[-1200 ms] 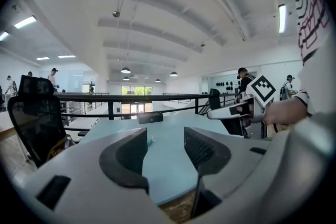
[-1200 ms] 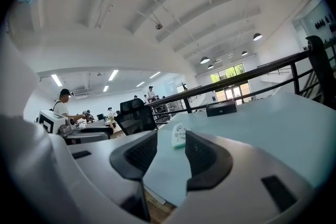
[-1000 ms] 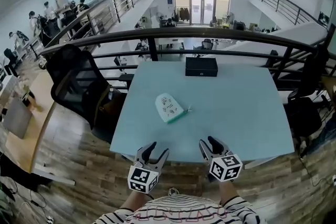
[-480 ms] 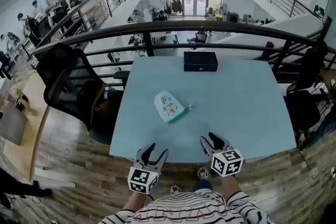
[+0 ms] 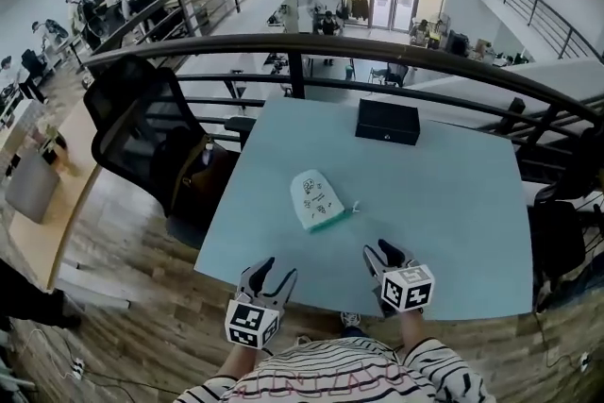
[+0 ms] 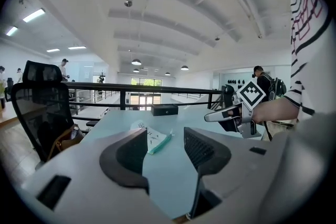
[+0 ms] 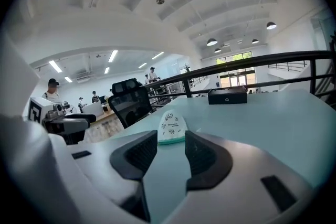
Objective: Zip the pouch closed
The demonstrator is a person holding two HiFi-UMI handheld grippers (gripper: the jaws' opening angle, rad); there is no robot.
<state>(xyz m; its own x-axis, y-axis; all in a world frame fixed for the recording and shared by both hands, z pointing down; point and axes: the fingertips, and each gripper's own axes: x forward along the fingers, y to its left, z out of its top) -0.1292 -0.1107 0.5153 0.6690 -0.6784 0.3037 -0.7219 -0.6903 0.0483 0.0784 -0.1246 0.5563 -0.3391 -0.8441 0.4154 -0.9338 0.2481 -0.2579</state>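
table (image 5: 453, 203): light blue, set against the railing (image 5: 283, 47)
chair (image 5: 142, 137): black, off the table's left edge
box (image 5: 387, 121): black, at the table's far edge
pouch (image 5: 315, 199): white, teal zipper edge, flat mid-table, well apart from both grippers
left gripper (image 5: 272, 271): released, holding nothing, at the near edge
right gripper (image 5: 380, 252): released, holding nothing, over the near edge

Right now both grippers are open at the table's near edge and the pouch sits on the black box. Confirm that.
Wrong on one point: the pouch lies flat on the table, apart from the black box at the far edge, as the head view shows. The left gripper and right gripper are indeed open at the near edge.
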